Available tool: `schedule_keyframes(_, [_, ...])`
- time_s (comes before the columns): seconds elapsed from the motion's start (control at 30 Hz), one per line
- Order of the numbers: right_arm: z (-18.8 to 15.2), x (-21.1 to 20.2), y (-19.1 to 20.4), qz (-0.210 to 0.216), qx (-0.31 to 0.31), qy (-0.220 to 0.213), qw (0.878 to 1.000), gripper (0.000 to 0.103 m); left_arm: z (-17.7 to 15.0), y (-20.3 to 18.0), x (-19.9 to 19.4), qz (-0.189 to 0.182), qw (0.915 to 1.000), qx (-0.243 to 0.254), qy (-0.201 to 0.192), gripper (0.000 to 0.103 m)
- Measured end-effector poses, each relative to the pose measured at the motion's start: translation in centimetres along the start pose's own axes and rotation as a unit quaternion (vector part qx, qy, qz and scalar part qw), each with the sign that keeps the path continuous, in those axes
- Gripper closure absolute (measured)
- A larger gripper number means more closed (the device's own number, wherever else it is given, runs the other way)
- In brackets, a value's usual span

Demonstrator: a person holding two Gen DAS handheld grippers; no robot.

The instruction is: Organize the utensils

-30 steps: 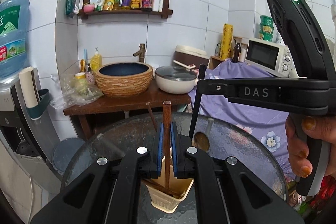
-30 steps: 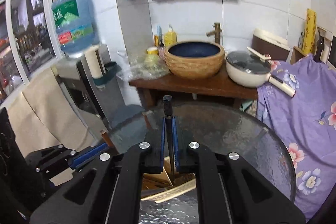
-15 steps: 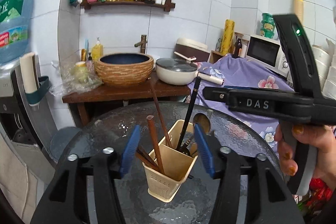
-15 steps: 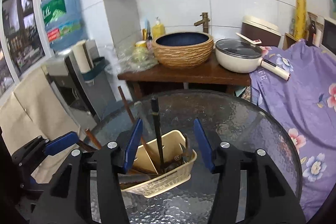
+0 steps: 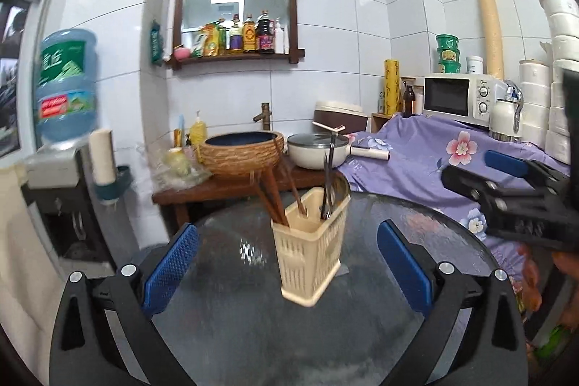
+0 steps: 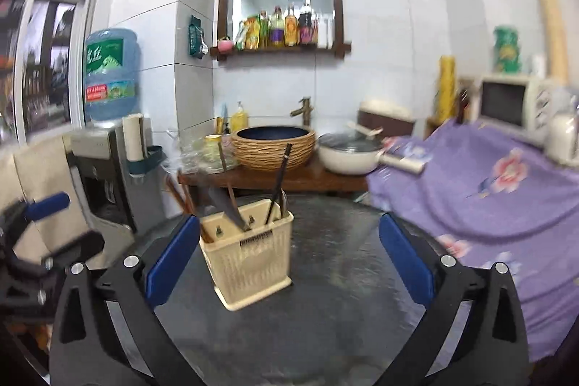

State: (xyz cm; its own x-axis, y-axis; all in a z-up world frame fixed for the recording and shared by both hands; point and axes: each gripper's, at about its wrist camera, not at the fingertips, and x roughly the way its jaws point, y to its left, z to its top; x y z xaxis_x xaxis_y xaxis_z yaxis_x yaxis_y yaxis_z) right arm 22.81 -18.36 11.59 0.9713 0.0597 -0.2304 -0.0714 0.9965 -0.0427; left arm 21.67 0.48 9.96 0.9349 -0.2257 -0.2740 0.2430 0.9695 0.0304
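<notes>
Both claws opening, nothing between: left claw (image 5: 287, 272), right claw (image 6: 289, 263). Utensils stand in the caddy (image 5: 310, 250) on the table (image 5: 416, 241). Release step; next, find any remaining loose utensil.

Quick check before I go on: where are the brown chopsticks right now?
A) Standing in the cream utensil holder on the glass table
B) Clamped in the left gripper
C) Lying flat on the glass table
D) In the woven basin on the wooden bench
A: the brown chopsticks lean upright inside the cream utensil holder, which stands on the glass table; nothing lies between the left gripper's opening jaws except the holder beyond them.
</notes>
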Motion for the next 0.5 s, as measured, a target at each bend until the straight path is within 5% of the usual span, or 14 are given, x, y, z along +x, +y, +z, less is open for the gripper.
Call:
schedule_keyframes(0.27, [-7.4, -10.3, 2.4, -0.026, 0.001, -0.003, 1.0, 0.006, -6.0, -1.8, -8.6, 0.025, 0.9993, -0.027, -0.001, 0.006])
schedule_keyframes(0.5, [-8.9, -16.6, 3.2, -0.036, 0.026, -0.021, 0.999, 0.006, -8.7, -3.1, -14.6, 0.061, 0.9974, -0.036, -0.014, 0.006])
